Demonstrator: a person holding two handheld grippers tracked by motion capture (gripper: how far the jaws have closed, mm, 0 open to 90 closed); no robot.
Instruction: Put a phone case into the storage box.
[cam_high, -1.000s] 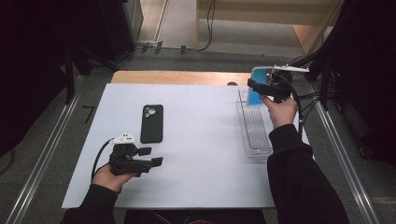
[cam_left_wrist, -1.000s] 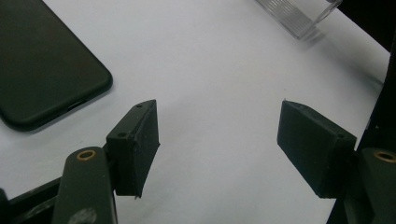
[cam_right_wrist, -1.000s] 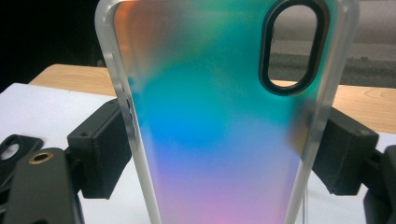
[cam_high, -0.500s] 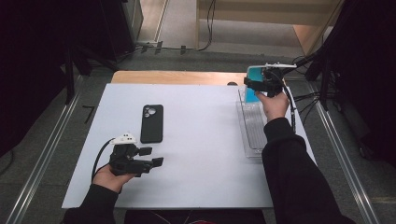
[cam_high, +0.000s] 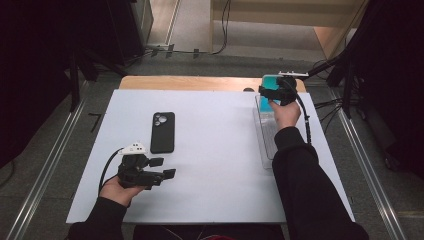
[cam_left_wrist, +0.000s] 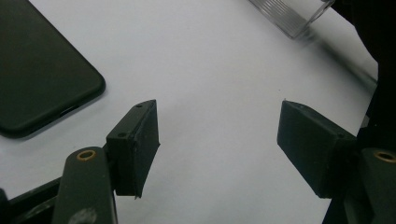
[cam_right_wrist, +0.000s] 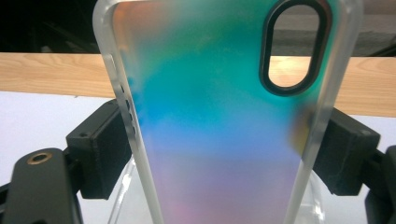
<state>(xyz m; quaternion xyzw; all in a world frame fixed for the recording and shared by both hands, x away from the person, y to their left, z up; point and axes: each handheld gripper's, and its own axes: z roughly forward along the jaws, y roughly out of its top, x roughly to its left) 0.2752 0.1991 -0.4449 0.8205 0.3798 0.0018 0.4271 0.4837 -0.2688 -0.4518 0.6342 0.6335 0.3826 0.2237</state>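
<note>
Phone case work is our job here, and we read the table from the left. Our left gripper (cam_high: 169, 175) rests low near the front edge, jaws apart with nothing between them. Just beyond it the black phone (cam_high: 162, 132) lies face down on the white table (cam_high: 215, 165). At the far right, our right gripper (cam_high: 267, 93) clamps the iridescent phone case (cam_right_wrist: 219, 116) by its sides above the clear rack (cam_high: 265, 145). Next, we judge, the case must travel over to the phone, lined up camera hole to lenses.
</note>
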